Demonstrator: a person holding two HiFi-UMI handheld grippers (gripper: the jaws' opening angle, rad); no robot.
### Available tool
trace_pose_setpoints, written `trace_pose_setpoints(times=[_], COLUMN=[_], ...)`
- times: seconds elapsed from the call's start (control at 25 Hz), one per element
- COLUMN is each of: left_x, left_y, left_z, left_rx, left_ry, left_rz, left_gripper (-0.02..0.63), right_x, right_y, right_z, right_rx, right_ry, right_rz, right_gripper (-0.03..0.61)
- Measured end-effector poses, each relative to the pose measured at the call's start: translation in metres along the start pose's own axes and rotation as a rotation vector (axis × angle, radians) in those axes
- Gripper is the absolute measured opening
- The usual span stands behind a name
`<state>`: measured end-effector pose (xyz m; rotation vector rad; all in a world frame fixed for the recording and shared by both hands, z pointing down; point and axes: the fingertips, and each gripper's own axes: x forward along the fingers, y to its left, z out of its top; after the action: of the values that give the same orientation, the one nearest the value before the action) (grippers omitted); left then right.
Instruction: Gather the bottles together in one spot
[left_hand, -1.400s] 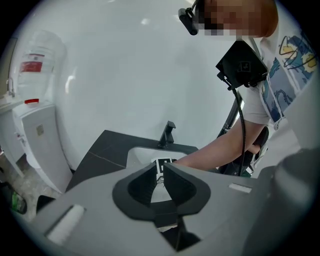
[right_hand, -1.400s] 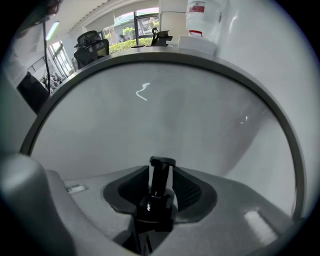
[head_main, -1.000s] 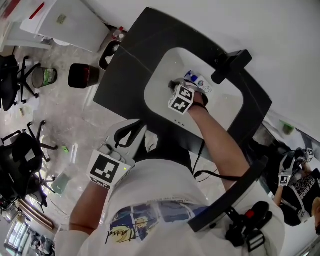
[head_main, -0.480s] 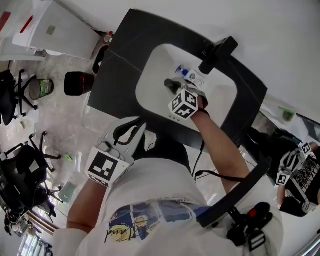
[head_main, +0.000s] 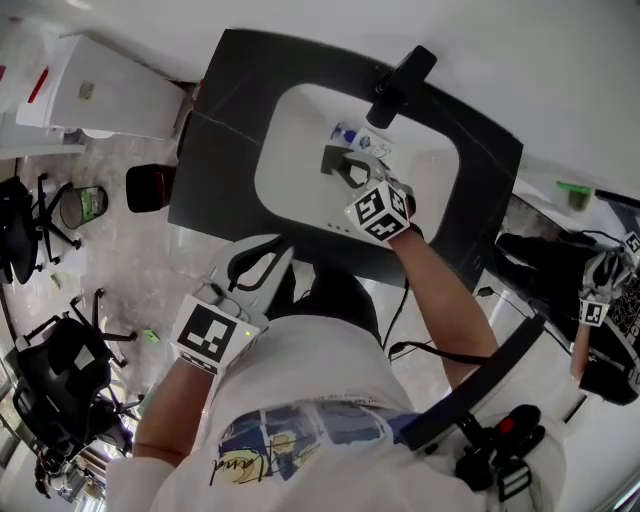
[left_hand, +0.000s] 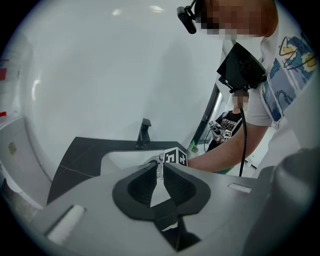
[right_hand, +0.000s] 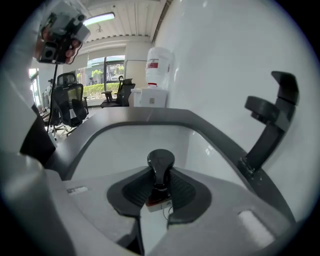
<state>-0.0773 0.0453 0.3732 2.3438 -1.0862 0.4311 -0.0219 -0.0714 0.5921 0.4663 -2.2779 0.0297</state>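
**Q:** Where is the work area?
**A:** The dark counter (head_main: 225, 130) fills the upper centre of the head view. The white sink (head_main: 290, 160) is set into it, with the faucet (head_main: 398, 78) at its upper edge. The sink walls confine loose items, so the sink likely serves as the gathering spot.

**Q:** What is the state of the left gripper?
**A:** The left gripper (left_hand: 159, 169) sits at lower left in the head view, close to the person's body and well apart from the sink. Its jaws are pressed together with nothing between them. It appears idle, kept out of the other arm's way.

**Q:** And the right gripper?
**A:** The right gripper (right_hand: 160, 176) is over the sink, at the centre of the head view. Its jaws pinch the bottle (right_hand: 160, 161) on the narrow neck beneath the black pump head. The head overhangs the jaws, which should stop the bottle slipping down.

**Q:** Where is the bottle likely to go?
**A:** Probably beside the second bottle (head_main: 350, 136), which is blue-capped and in the sink just below the faucet, near the held bottle.
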Motion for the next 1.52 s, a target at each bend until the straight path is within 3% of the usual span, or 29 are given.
trace_pose_setpoints(times=[0.4, 0.88, 1.2, 1.52], left_x=[0.015, 0.04, 0.054, 0.065], left_y=[-0.031, -0.045, -0.051, -0.052], left_z=[0.005, 0.009, 0.021, 0.03], left_rx=[0.049, 0.083, 0.088, 0.116], left_ry=[0.011, 0.053, 0.054, 0.042], left_rz=[-0.083, -0.16, -0.198, -0.217], left_gripper=[0.046, 0.046, 0.046, 0.046], right_x=[-0.057, -0.076, -0.102, -0.146], right_y=[-0.022, -0.036, -0.052, -0.098], right_z=[0.001, -0.061, -0.043, -0.001], right_rx=[0.073, 0.189, 0.196, 0.189], right_ry=[-0.06, 0.002, -0.045, -0.152], right_rz=[-0.119, -0.181, -0.223, -0.285], right_gripper=[0.061, 0.044, 0.041, 0.041])
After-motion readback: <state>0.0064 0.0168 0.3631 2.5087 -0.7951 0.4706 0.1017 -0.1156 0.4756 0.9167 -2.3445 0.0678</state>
